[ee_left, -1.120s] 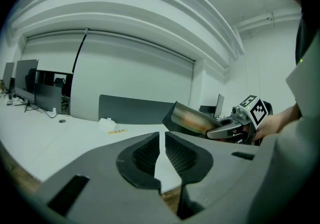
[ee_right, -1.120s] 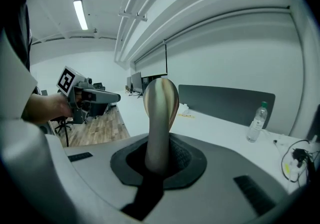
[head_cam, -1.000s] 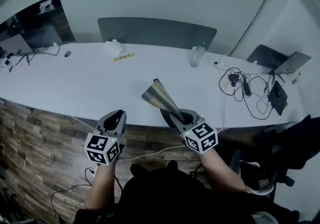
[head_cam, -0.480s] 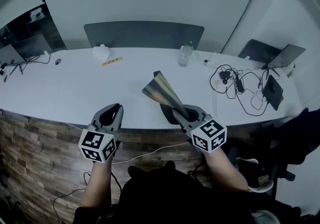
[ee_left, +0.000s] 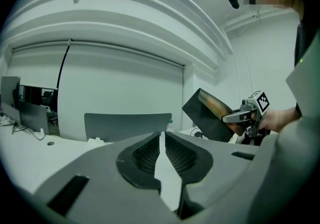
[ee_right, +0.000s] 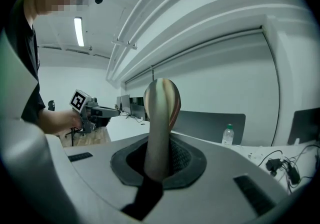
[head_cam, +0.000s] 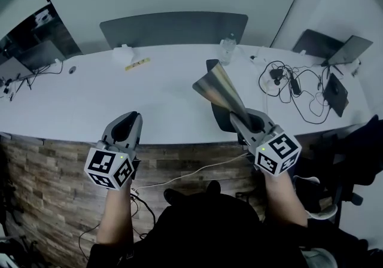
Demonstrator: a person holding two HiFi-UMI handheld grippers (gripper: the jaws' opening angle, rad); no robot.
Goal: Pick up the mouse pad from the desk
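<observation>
The mouse pad [head_cam: 218, 86], dark underneath with a brownish printed face, hangs bent in the air above the white desk's [head_cam: 90, 102] front edge. My right gripper [head_cam: 241, 118] is shut on its near edge. In the right gripper view the pad [ee_right: 161, 113] stands up edge-on from between the jaws of that gripper [ee_right: 159, 157]. My left gripper [head_cam: 133, 119] hovers at the desk's front edge, to the left, shut with nothing in it. In the left gripper view its jaws [ee_left: 161, 143] nearly meet, and the lifted pad [ee_left: 207, 115] shows at the right.
A grey partition [head_cam: 173, 27] runs along the desk's far side. A water bottle [head_cam: 227, 48], a small white box [head_cam: 124, 53] and a yellow strip [head_cam: 137, 64] lie near it. Tangled cables [head_cam: 293, 90] and a laptop [head_cam: 335, 57] sit right. Wood panelling [head_cam: 48, 171] fronts the desk.
My right gripper has gone up and to the right with the mouse pad still held. The left gripper has risen a little and stays shut.
</observation>
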